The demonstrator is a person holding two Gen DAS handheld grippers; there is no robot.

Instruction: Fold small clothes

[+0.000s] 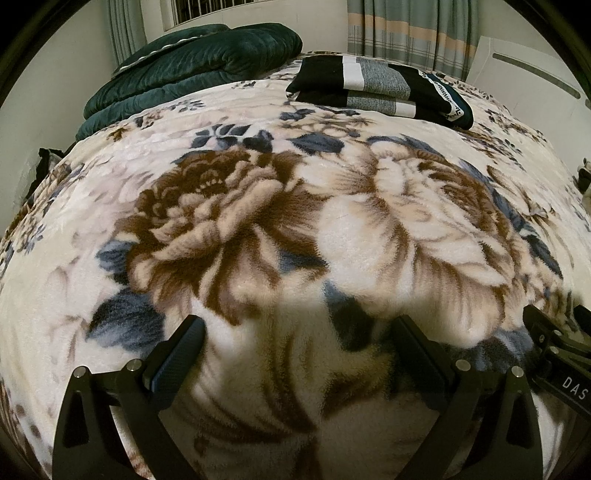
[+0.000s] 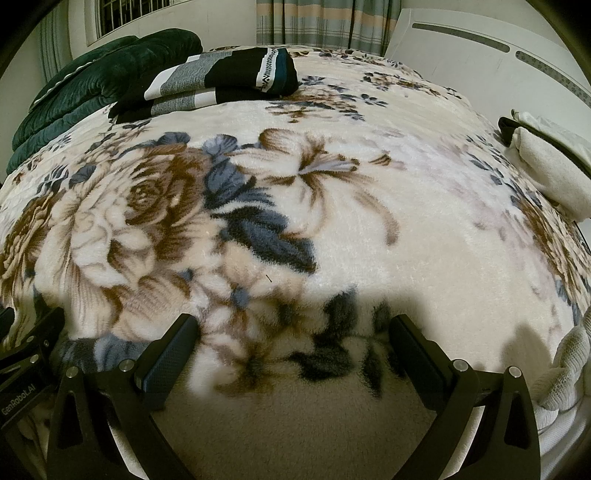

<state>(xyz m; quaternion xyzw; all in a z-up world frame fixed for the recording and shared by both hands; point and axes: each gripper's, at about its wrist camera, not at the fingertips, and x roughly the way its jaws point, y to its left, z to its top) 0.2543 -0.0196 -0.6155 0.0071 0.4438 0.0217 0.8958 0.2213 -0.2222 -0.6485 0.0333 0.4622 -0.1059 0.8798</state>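
A folded black garment with white and grey bands [image 1: 380, 88] lies at the far end of the bed, also in the right wrist view as the folded garment [image 2: 221, 79]. A white cloth [image 2: 554, 173] lies at the right edge of the bed, and a white knitted piece [image 2: 569, 369] sits near the front right. My left gripper [image 1: 299, 328] hovers open over the floral blanket [image 1: 258, 221], holding nothing. My right gripper [image 2: 295, 328] is open too, empty, above the blanket [image 2: 369, 221]. The right gripper's body [image 1: 557, 354] shows at the left view's right edge.
A dark green quilt [image 1: 184, 70] is piled at the far left of the bed. A white headboard [image 2: 480, 51] stands at the far right, curtains [image 1: 410, 29] and a barred window behind. The left gripper's body [image 2: 26, 365] sits at the right view's left edge.
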